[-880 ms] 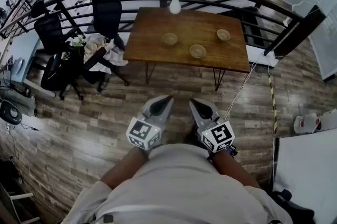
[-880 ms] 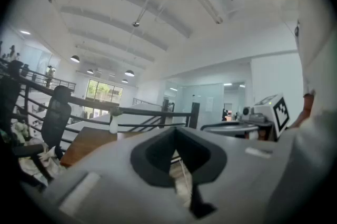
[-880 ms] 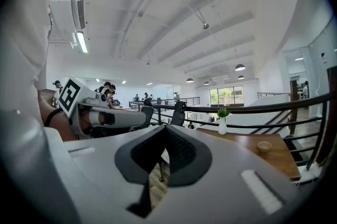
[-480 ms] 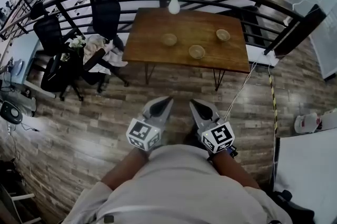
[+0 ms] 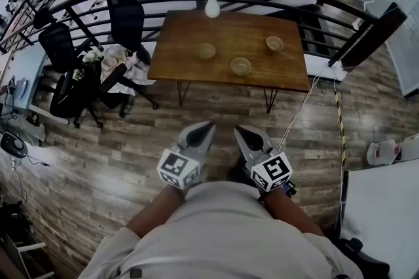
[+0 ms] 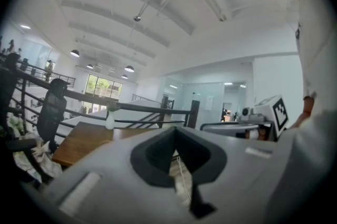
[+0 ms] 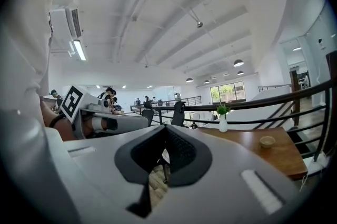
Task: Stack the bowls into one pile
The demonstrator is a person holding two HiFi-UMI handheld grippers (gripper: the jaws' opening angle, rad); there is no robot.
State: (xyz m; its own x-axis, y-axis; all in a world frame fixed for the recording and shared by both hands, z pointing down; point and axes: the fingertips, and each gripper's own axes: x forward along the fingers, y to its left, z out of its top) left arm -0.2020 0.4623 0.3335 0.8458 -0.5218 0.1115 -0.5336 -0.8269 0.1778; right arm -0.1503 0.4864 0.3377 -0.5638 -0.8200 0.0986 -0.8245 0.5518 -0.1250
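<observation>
Head view: my left gripper [image 5: 208, 126] and right gripper [image 5: 239, 130] are both clenched on nothing, side by side, well short of the wooden table [image 5: 190, 32]. On the table, the left bowl [image 5: 206, 51], middle bowl [image 5: 240, 65] and right bowl [image 5: 274, 43] sit apart. A white vase [image 5: 212, 7] stands at the table's far edge.

Head view looks down; both gripper views, seemingly level, share the far table [image 5: 242, 29].
</observation>
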